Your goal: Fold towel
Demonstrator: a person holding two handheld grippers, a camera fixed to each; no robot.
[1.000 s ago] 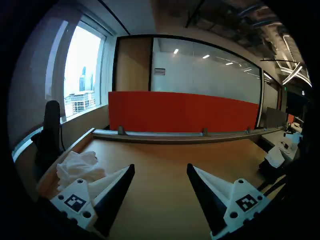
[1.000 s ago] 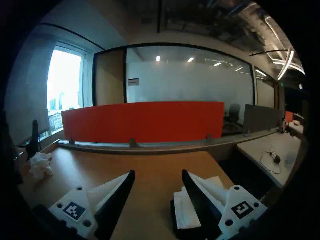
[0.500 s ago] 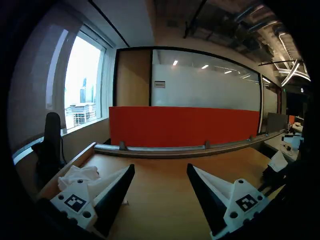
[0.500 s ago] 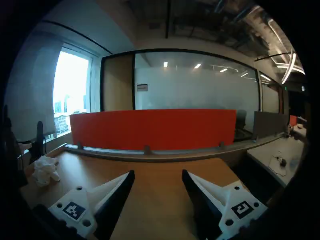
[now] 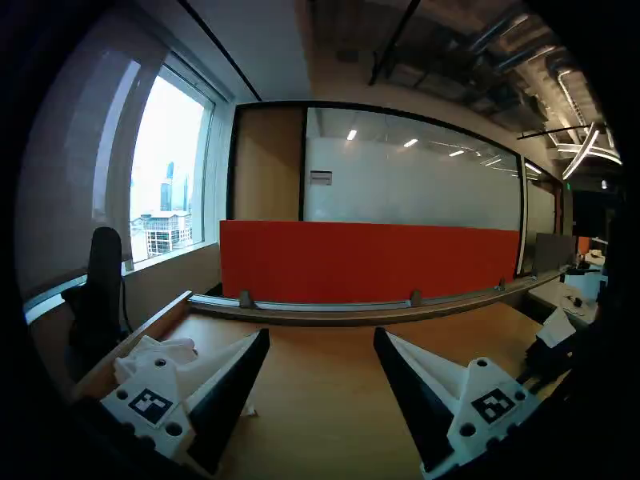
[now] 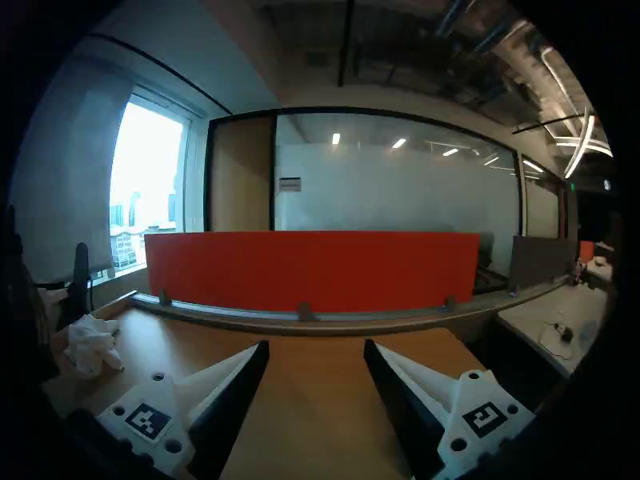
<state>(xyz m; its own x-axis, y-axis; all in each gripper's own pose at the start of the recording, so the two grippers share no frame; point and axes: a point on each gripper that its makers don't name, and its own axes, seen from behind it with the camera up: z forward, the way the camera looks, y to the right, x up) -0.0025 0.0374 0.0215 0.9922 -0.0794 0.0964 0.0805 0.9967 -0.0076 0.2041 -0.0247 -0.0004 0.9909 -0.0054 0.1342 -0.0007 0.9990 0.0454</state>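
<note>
Both grippers hover low over a light brown wooden table point(image 5: 320, 384), each with its two white and black fingers spread wide and holding nothing. In the left gripper view, the left gripper point(image 5: 320, 332) has a crumpled white towel point(image 5: 152, 350) lying just beside its left finger, near the table's far left edge. In the right gripper view, the right gripper point(image 6: 315, 346) is well apart from it. A long red divider panel point(image 6: 320, 268) stands along the table's back edge.

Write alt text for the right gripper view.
The right tool hangs open and empty over a wooden desk, with a crumpled white towel lying on it at the view's left. A red divider backs the desk, beside a bright window.
</note>
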